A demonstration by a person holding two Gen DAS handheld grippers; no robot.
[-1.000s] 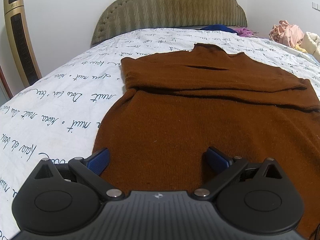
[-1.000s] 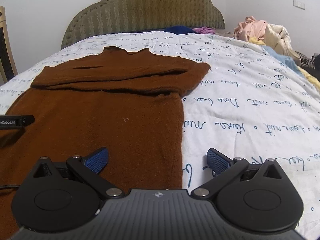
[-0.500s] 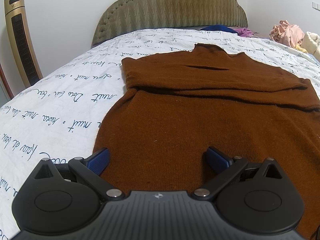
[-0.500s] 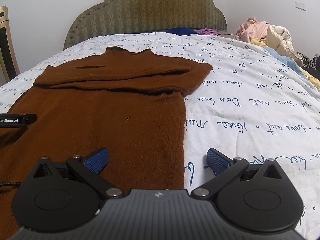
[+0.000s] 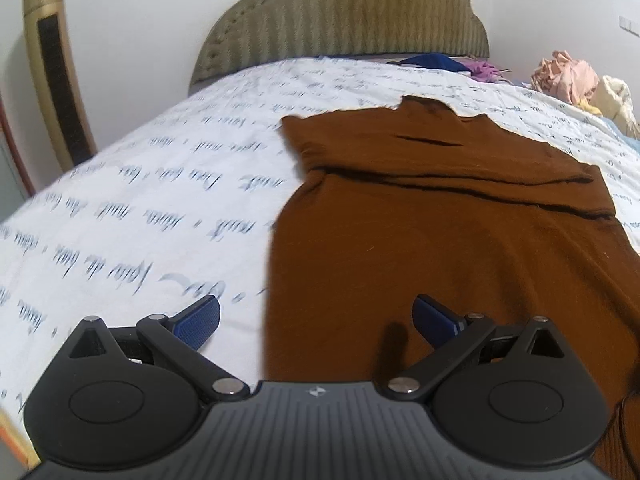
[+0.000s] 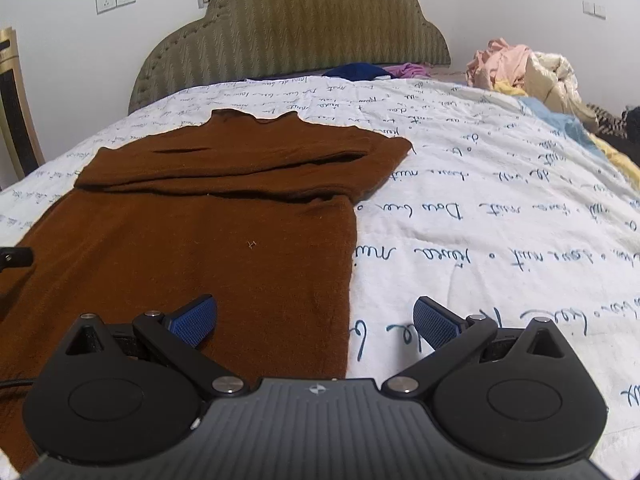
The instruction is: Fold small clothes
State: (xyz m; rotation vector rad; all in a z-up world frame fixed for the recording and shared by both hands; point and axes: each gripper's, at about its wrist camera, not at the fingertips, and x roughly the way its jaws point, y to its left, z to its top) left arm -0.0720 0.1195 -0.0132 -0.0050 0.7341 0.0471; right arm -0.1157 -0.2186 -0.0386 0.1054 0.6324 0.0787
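Note:
A brown knit sweater point(image 5: 460, 232) lies flat on the bed, collar toward the headboard, both sleeves folded across the chest. My left gripper point(image 5: 316, 318) hangs open over the sweater's left edge near the hem: one blue pad over the sheet, the other over the knit. The same sweater point(image 6: 208, 240) fills the left half of the right wrist view. My right gripper point(image 6: 314, 316) stands open astride the sweater's right edge, with nothing between its fingers. A bit of the left gripper point(image 6: 16, 258) shows at the left border of that view.
The bed has a white sheet point(image 6: 500, 240) with blue script and an olive padded headboard point(image 6: 296, 36). A heap of clothes point(image 6: 520, 68) lies at the far right, blue and purple garments point(image 6: 372, 70) by the headboard. A gold tower fan point(image 5: 56, 92) stands left of the bed.
My left gripper has shifted left, from over the sweater's body to astride its left edge. My right gripper has crept slightly left and forward. The sweater has not moved.

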